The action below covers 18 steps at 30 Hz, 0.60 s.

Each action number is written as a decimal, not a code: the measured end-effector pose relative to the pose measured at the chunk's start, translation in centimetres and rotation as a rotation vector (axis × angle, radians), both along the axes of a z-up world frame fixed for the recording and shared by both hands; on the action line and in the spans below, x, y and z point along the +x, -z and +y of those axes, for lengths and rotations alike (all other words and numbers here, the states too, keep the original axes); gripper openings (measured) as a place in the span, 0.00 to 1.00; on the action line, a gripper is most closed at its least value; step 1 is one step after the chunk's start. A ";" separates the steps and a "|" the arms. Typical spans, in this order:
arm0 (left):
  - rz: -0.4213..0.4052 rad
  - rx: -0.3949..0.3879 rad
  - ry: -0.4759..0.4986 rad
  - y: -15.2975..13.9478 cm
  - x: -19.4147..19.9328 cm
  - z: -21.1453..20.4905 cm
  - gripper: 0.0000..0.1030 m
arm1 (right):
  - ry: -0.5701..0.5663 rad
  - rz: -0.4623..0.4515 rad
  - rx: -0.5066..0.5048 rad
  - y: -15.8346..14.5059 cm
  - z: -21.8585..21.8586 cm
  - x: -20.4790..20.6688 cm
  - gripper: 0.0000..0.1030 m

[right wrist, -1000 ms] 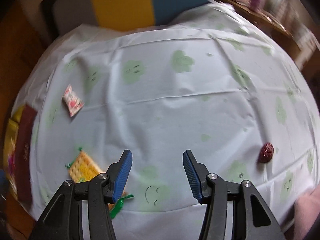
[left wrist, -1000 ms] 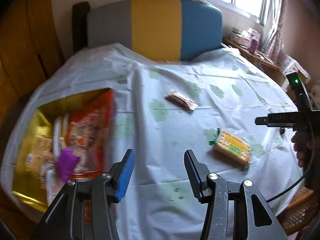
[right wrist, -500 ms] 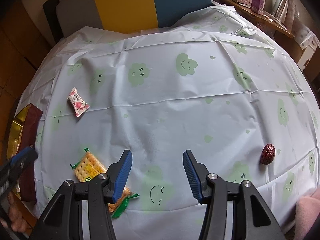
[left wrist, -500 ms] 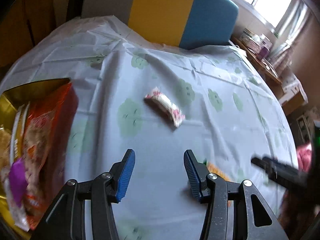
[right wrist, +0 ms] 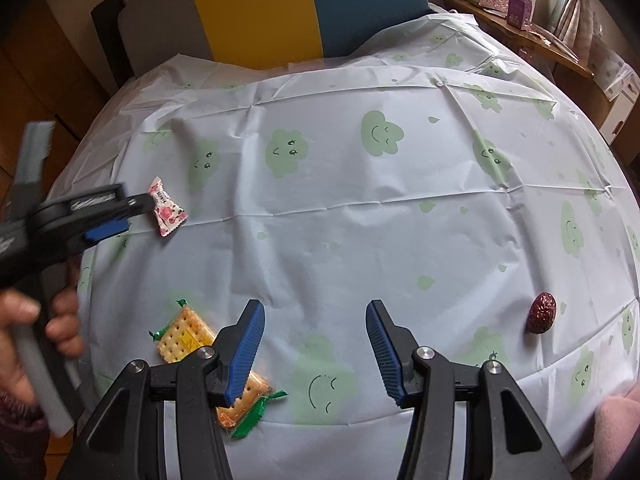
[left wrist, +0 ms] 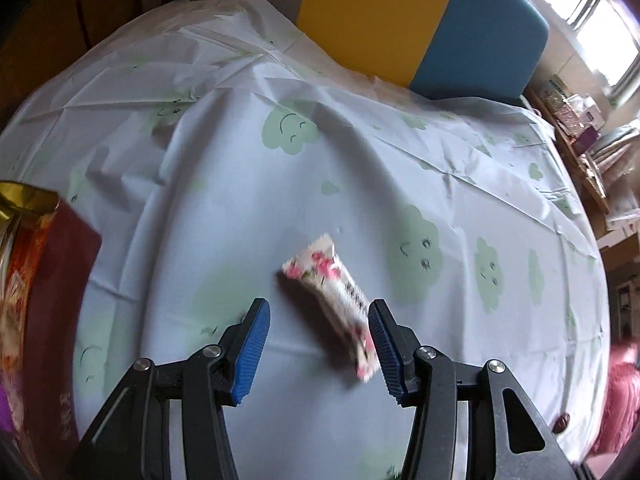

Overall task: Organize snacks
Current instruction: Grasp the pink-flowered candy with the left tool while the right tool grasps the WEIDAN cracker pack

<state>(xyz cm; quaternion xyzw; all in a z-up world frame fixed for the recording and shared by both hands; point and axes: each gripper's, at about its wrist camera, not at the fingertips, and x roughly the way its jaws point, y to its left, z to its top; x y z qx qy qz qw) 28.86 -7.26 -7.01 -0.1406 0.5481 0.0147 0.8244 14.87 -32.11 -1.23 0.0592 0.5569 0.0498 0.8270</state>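
Observation:
A small white packet with pink flowers (left wrist: 336, 296) lies on the tablecloth, its near end between the open jaws of my left gripper (left wrist: 318, 344). It also shows in the right wrist view (right wrist: 168, 210), with the left gripper (right wrist: 128, 212) right at it. My right gripper (right wrist: 314, 344) is open and empty above the cloth. A cracker pack with green ends (right wrist: 200, 344) lies under its left finger. A dark red date (right wrist: 541, 313) lies to the right.
A gold box with snack bags (left wrist: 24, 300) and a dark red side stands at the table's left edge. A grey, yellow and blue chair back (right wrist: 276, 8) is behind the table. A cluttered wooden shelf (right wrist: 516, 20) is at the far right.
My left gripper has moved forward and down from the gold box to the flowered packet, which now sits between its jaws. The right gripper has hardly moved.

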 end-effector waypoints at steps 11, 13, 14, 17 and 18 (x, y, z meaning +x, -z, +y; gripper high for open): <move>-0.089 0.153 0.168 0.6 -1.4 -1.5 0.22 | -0.038 0.011 0.012 0.4 0.6 0.2 0.52; -0.086 0.149 0.197 0.4 -2.6 -0.9 0.22 | -0.047 0.013 0.021 0.4 0.8 0.2 0.52; -0.089 0.144 0.218 0.1 -3.5 -0.5 0.22 | -0.060 0.014 0.032 0.4 1.0 0.2 0.52; -0.098 0.143 0.257 -0.6 -6.3 0.5 0.22 | -0.124 0.034 0.078 0.7 2.0 0.0 0.52; -0.094 0.129 0.274 -0.8 -7.5 1.0 0.22 | -0.157 0.041 0.085 0.8 2.7 -0.1 0.52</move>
